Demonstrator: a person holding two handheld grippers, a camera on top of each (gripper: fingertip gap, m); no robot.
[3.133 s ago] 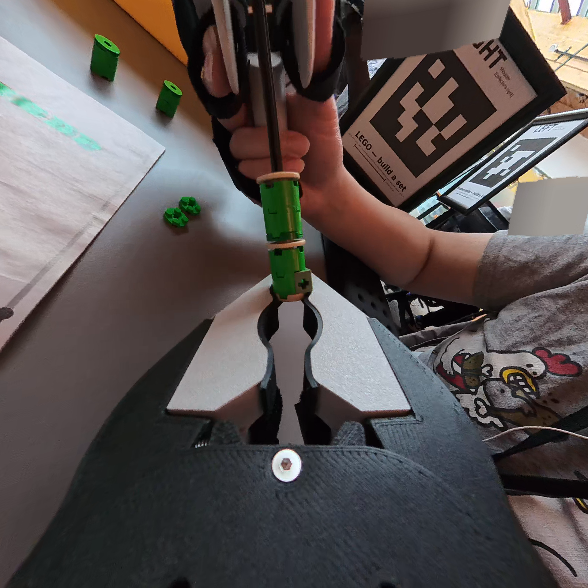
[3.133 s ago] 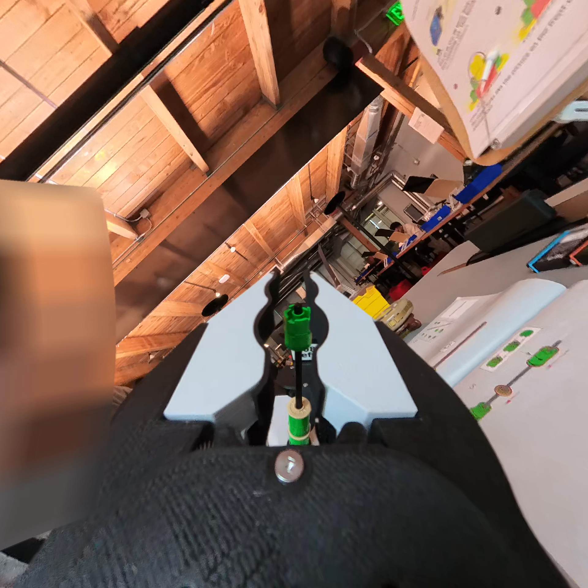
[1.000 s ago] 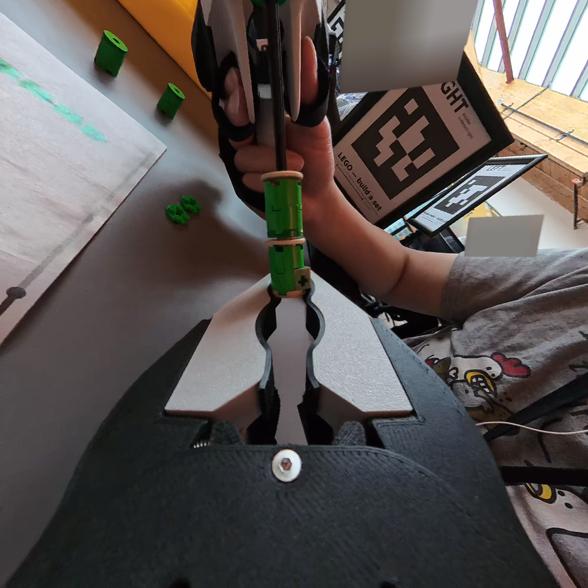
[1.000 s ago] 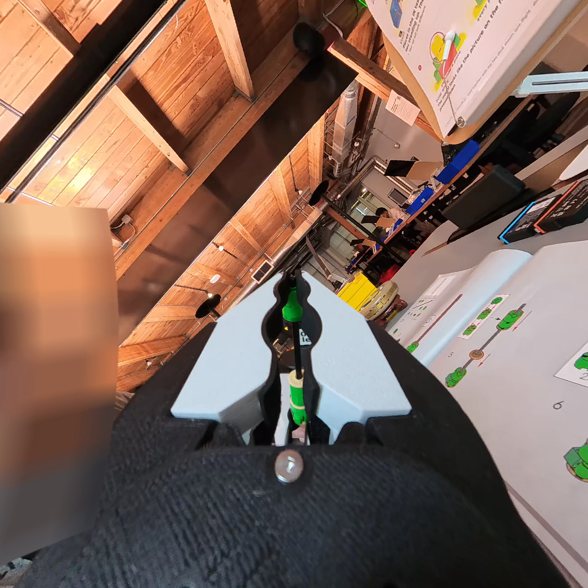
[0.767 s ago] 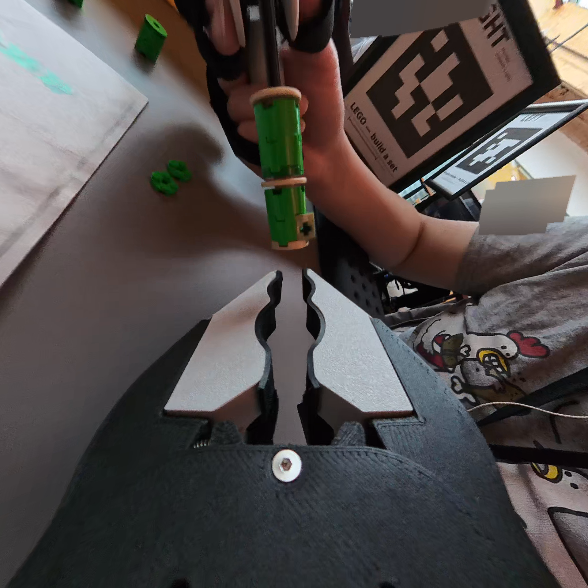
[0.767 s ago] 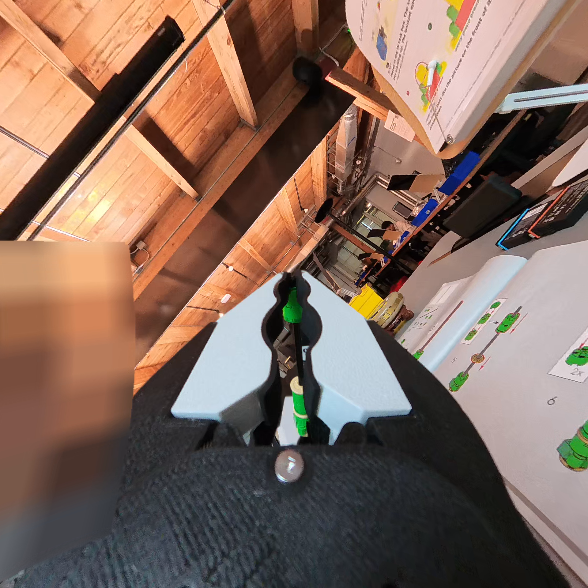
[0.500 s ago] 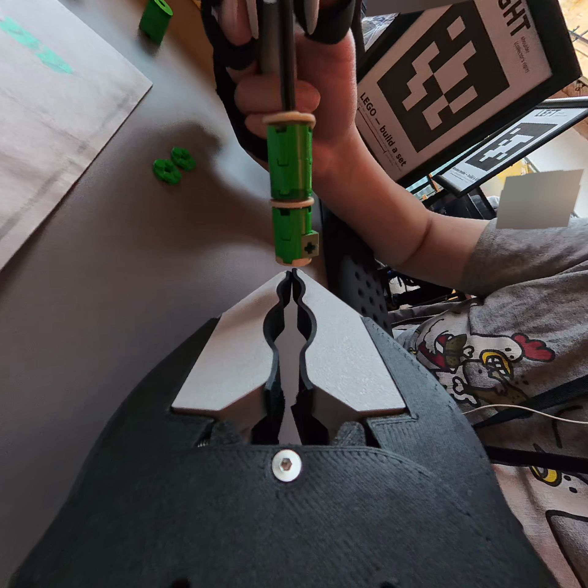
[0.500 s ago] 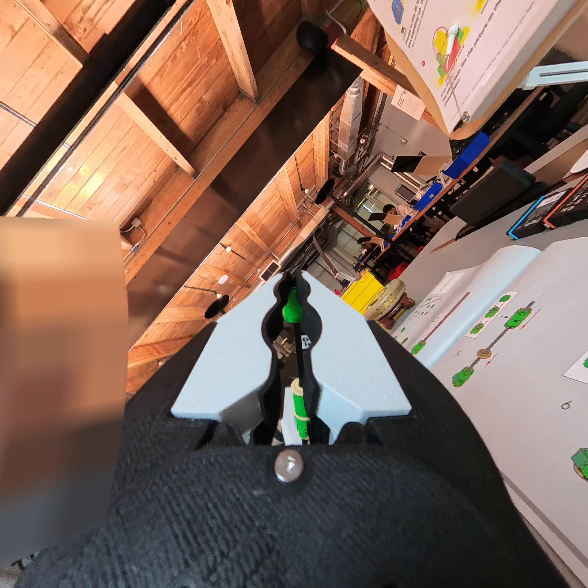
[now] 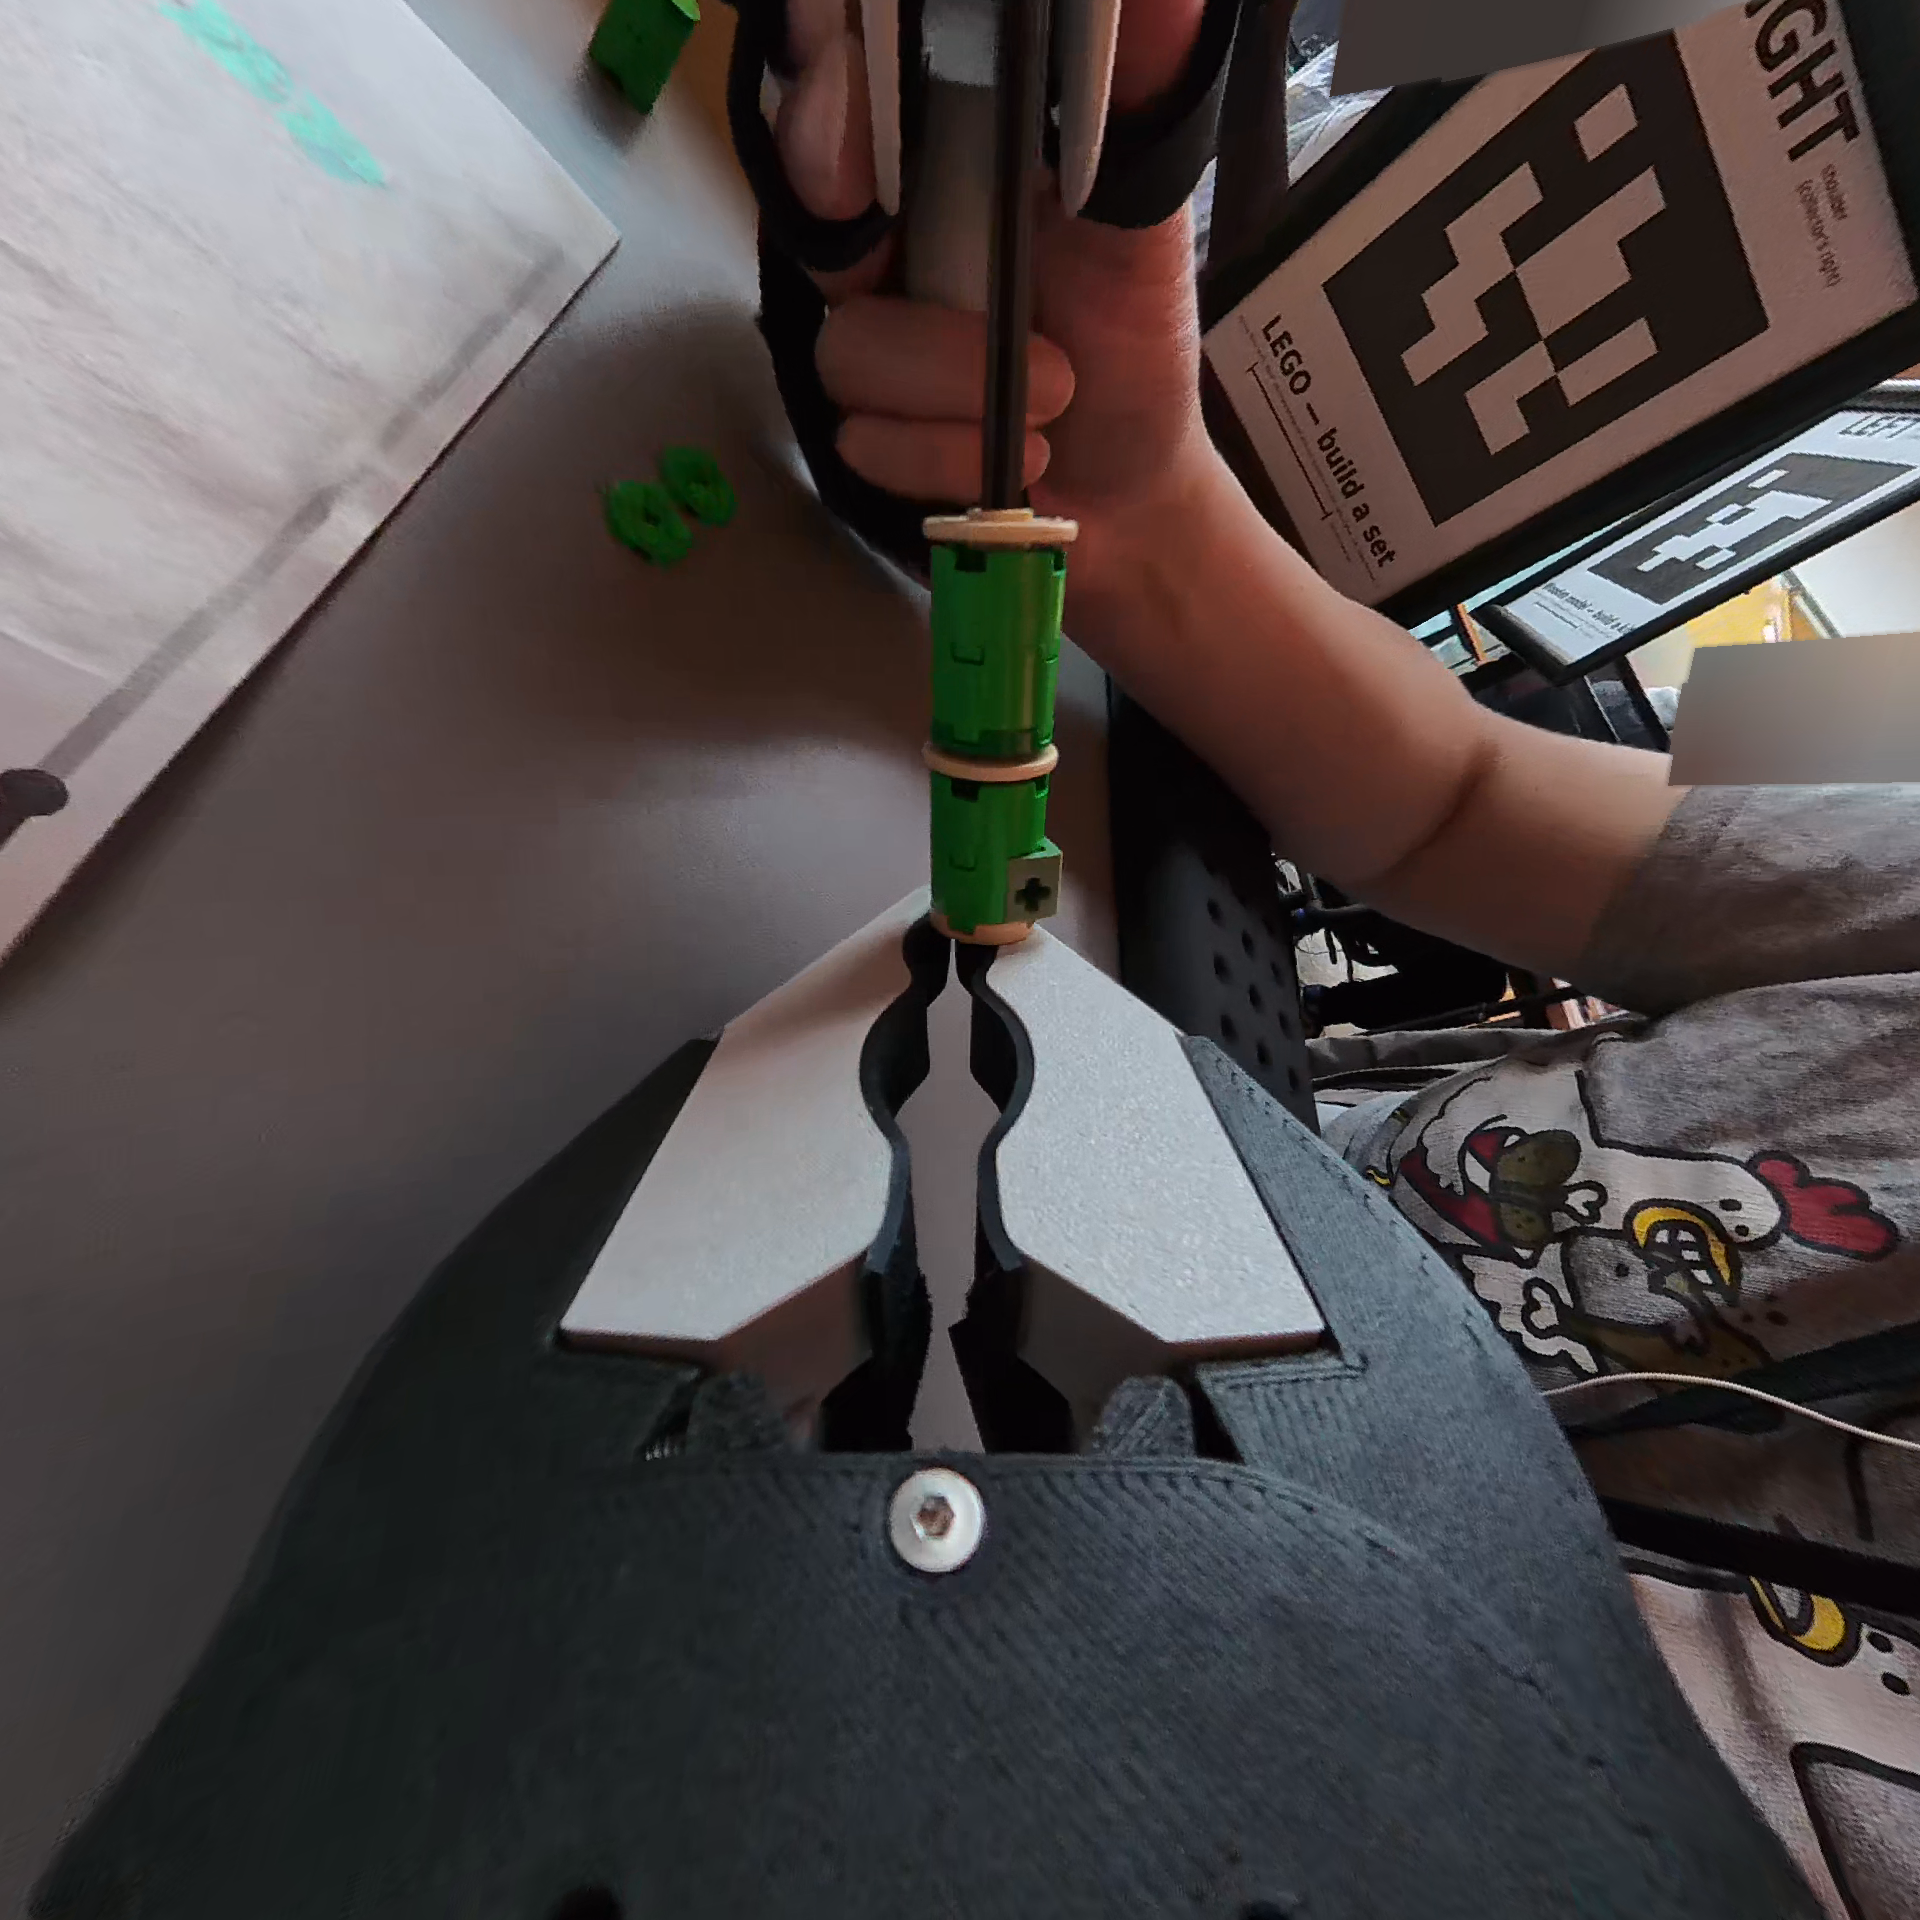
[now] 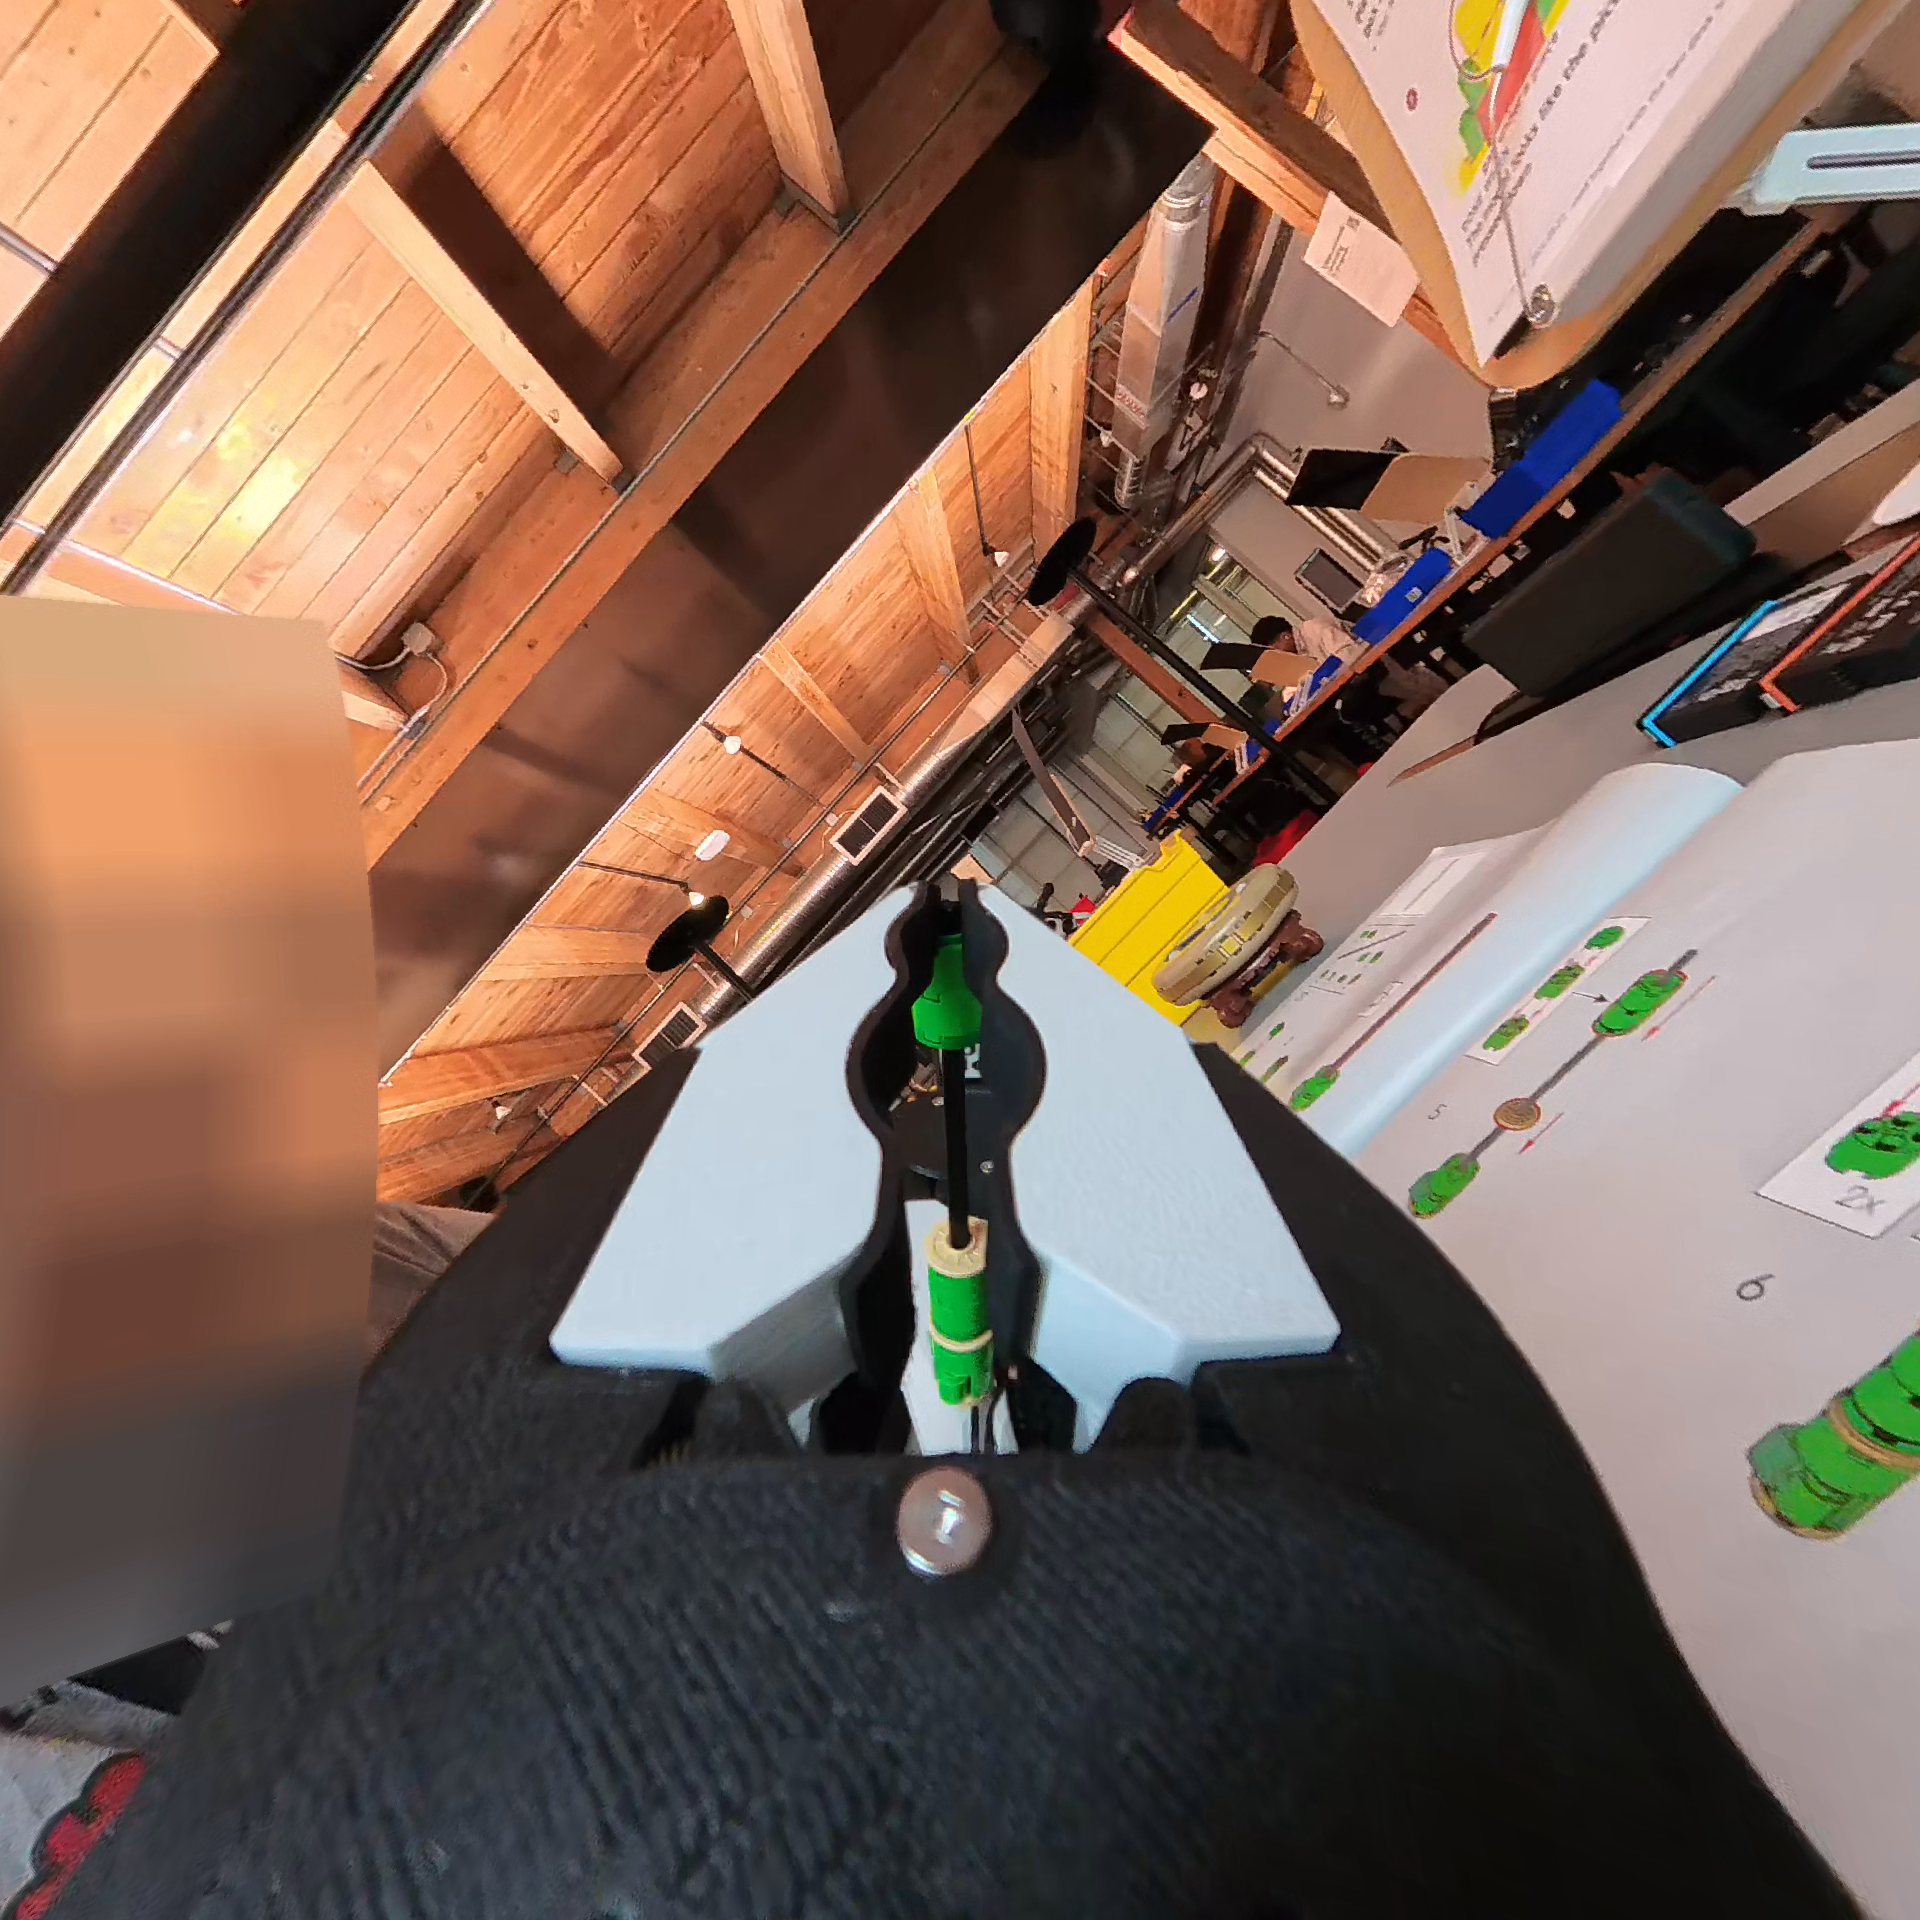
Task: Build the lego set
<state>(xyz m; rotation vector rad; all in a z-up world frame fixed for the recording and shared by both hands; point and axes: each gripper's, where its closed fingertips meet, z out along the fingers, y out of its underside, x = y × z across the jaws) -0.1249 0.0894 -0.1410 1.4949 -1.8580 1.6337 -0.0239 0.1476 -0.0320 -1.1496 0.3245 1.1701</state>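
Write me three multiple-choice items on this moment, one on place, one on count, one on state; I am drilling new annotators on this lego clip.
1. Where do the two small green pieces lie?
A. on the grey table, left of the axle
B. on the paper sheet
C. between the left gripper's fingers

2. How many beige rings show on the black axle in the left wrist view?
A. one
B. three
C. five

3. How does the left gripper stand?
A. wide open
C. clamped round the upper green sleeve
B. tips nearly together, just under the stack's bottom end

Key: 1 A, they rest on bare table beside the sheet. 2 B, one ring above the upper green sleeve, one between it and the lower green sleeve, one at the bottom. 3 B, the tips almost meet below the bottom ring; the right gripper holds the axle.
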